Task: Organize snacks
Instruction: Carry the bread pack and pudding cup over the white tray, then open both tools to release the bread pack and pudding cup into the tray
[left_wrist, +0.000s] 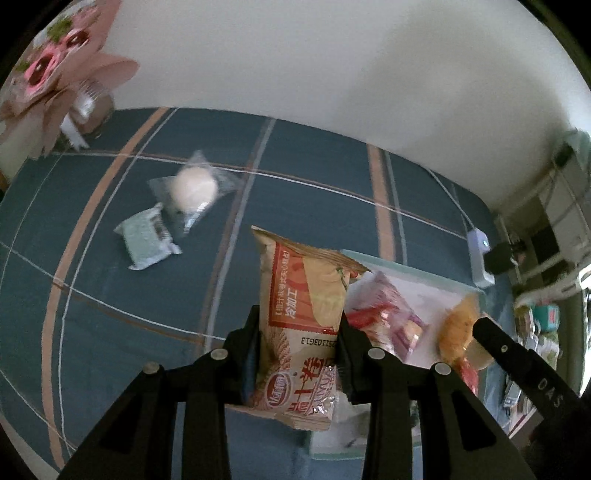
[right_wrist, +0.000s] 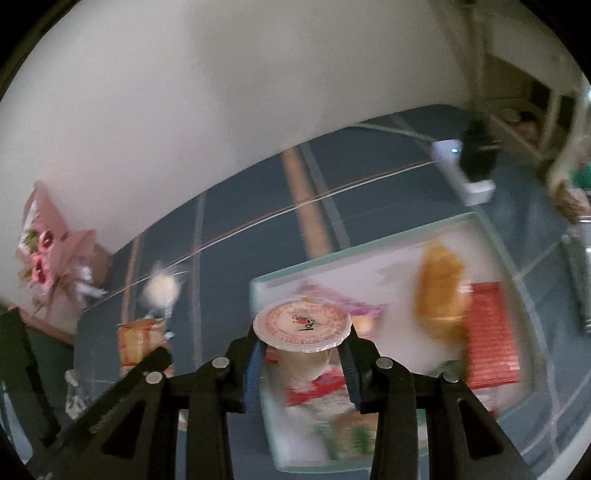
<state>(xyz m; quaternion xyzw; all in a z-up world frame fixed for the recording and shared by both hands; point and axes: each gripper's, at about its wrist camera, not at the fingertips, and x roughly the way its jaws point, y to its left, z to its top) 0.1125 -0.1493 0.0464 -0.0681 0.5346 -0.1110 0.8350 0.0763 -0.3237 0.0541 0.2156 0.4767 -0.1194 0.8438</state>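
Both claws are loaded and converging on the same tray (right_wrist: 369, 251), so the main risk is a collision: in the left wrist view the right claw's black finger already pokes in at 4 o'clock, close to the tray's near side. If both come down together, the stiff wafer packet (left_wrist: 306, 317) could knock the jelly cup (right_wrist: 303, 325) or sweep items already lying there.

The cup is a second worry. It is pinched just under its foil lid, on a tapered wall, so it could slide downward or tip; a harder squeeze might buckle the thin plastic. The packet is held near its lower end and stands tall above the pads, so it may flop or twist when released and land half over the rim.

The left claw (left_wrist: 299, 354) is closed to about the packet's width, clamping it upright above the blue checked cloth on the desk (left_wrist: 110, 314), with the tray at 3 o'clock of it. The right claw (right_wrist: 303, 354) is narrowed onto the cup, which hangs over the tray's near-left part.

Left on the desk, around 10 o'clock in the left view, are 2 snacks: a pale green packet (left_wrist: 147, 240) and a clear-wrapped round white bun (left_wrist: 194, 188), touching each other. The tray already carries a golden pastry (right_wrist: 439, 291) and a red packet (right_wrist: 491, 332) just beside it.
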